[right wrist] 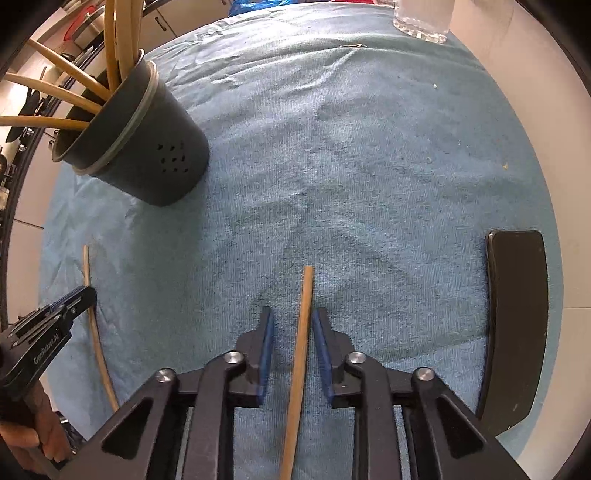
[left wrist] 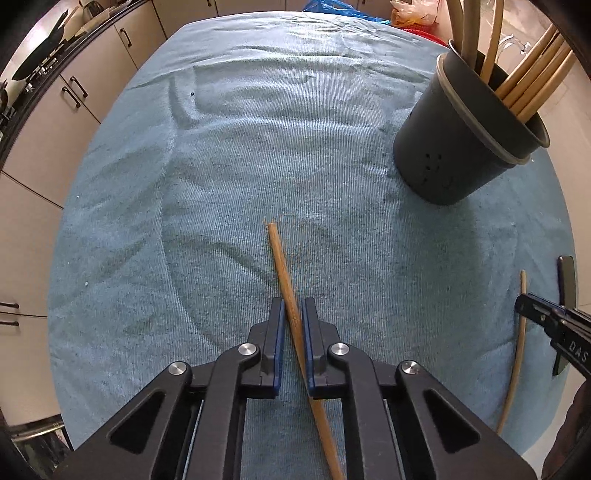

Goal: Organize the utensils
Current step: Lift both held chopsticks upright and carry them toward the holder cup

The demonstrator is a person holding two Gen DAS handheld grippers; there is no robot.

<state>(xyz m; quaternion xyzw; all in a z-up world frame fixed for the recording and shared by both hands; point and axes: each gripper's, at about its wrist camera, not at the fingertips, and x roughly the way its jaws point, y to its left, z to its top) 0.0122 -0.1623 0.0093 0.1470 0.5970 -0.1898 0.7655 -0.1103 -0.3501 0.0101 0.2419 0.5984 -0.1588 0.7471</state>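
A dark grey utensil holder point(left wrist: 458, 147) with several wooden chopsticks standing in it sits on the blue towel point(left wrist: 258, 147); it also shows in the right wrist view point(right wrist: 147, 147). One wooden chopstick point(left wrist: 284, 269) lies between my left gripper's point(left wrist: 293, 306) jaws, which are nearly closed around it. A second chopstick point(right wrist: 304, 314) lies between the open jaws of my right gripper point(right wrist: 293, 314), untouched. Each view shows the other gripper and its chopstick at the edge: the right gripper point(left wrist: 532, 306) and the left gripper point(right wrist: 79, 295).
A black phone-like slab point(right wrist: 517, 325) lies on the towel to the right. A clear glass point(right wrist: 423, 18) stands at the far edge. Kitchen cabinets point(left wrist: 74, 92) run along the left.
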